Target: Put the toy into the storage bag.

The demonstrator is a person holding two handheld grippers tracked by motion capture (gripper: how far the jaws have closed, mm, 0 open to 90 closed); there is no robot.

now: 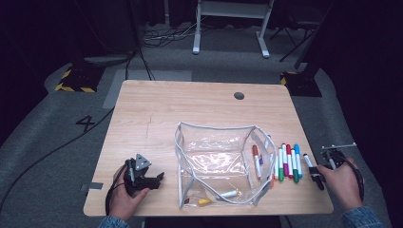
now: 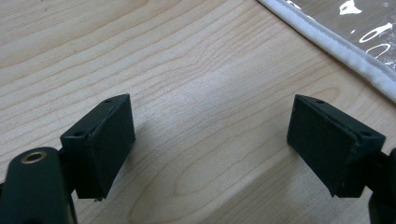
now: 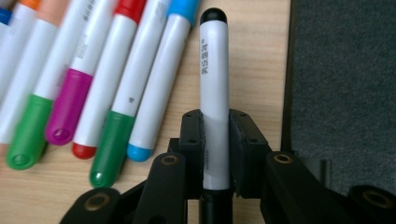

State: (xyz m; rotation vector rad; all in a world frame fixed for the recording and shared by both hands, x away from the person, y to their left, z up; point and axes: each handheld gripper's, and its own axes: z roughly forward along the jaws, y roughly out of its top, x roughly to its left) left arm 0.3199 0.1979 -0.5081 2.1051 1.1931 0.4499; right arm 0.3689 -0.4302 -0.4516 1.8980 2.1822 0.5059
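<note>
A clear plastic pouch with a white zipper edge lies open near the table's front middle, with a few small items inside. Several coloured markers lie in a row just right of it. My right gripper is shut on a white marker with black ends, which lies on the table at the right end of that row, by the table's right edge. My left gripper stands open over bare wood at the front left, nothing between its pads. The pouch's white edge lies a little beyond it.
The wooden table has a round cable hole at the back right. Grey carpet lies past the table's right edge. Dark stands and a white frame stand on the floor behind the table.
</note>
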